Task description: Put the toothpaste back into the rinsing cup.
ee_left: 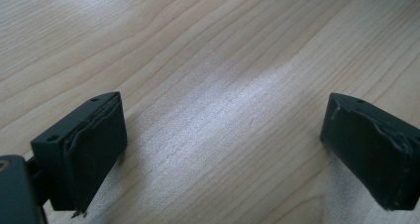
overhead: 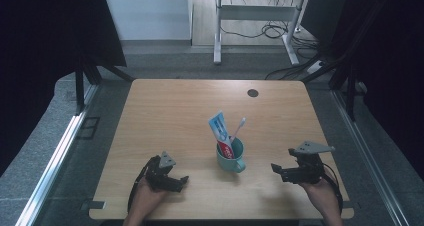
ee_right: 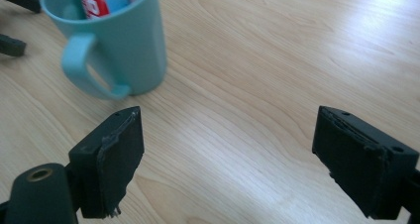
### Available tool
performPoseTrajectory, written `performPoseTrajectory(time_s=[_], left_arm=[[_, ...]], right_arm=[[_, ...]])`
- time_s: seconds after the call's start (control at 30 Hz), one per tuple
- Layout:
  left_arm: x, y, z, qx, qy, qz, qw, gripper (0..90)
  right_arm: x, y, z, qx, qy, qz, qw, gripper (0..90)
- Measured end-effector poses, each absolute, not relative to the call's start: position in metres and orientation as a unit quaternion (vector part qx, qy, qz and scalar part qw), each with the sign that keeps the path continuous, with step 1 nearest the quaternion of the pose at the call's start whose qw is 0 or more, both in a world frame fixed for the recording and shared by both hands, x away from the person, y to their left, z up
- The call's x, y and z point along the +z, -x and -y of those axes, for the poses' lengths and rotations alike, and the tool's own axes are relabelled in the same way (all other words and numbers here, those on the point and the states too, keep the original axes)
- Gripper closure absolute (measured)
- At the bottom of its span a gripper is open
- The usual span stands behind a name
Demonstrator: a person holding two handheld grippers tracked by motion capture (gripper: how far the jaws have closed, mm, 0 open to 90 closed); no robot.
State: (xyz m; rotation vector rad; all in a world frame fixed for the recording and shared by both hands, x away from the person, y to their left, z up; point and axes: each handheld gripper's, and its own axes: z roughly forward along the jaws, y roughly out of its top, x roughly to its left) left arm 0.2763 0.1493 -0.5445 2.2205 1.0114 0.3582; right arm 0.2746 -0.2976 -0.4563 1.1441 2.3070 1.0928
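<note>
I hold both grippers at the near edge of the counter (overhead: 165, 101), and both sets of jaws stand wide apart with nothing between them. The left gripper (overhead: 176, 182) rests low over bare wood, pointing right. The right gripper (overhead: 278, 171) points left, toward the mug (overhead: 230, 158) that stands between the two.

The mug lies just ahead and to the left of my right jaws. In the right gripper view its handle (ee_right: 91, 68) faces those jaws, so I judge the right hand the better placed for a reach, though the two grippers sit about equally far from it.

The mug is pale teal, upright, clear of both grippers. A toothpaste tube (overhead: 221, 133), white, blue and red, stands in it with its long axis near vertical, leaning slightly left and away. A toothbrush (overhead: 238, 128) rises beside the tube, tilted right. Farther off, a small dark disc (overhead: 253, 92) lies near the far edge.
</note>
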Motion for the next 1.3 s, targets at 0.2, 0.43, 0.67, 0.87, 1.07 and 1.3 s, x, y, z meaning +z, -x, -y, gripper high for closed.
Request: performPoseTrajectory(time_s=[0.2, 0.43, 0.67, 0.87, 1.07, 1.3], left_arm=[[-0.545, -0.276, -0.149, 0.137, -0.848, -0.388, 0.333, 3.9], [-0.545, -0.276, -0.149, 0.137, -0.848, -0.388, 0.333, 3.9], [-0.545, -0.276, -0.149, 0.137, -0.848, -0.388, 0.333, 3.9], [-0.545, -0.276, -0.149, 0.137, -0.848, -0.388, 0.333, 3.9], [-0.545, -0.276, -0.149, 0.137, -0.848, -0.388, 0.333, 3.9], [-0.545, -0.276, -0.149, 0.137, -0.848, -0.389, 0.333, 4.0]], right_arm=[[-0.466, -0.272, 0.314, 0.382, -0.424, -0.802, 0.177, 12.4], [-0.483, -0.271, 0.327, 0.377, -0.444, -0.792, 0.181, 12.3], [-0.498, -0.27, 0.332, 0.37, -0.456, -0.788, 0.186, 12.3], [-0.512, -0.269, 0.335, 0.365, -0.461, -0.787, 0.188, 12.2], [-0.525, -0.268, 0.336, 0.359, -0.465, -0.787, 0.189, 12.2], [-0.541, -0.267, 0.333, 0.343, -0.461, -0.795, 0.194, 10.0]])
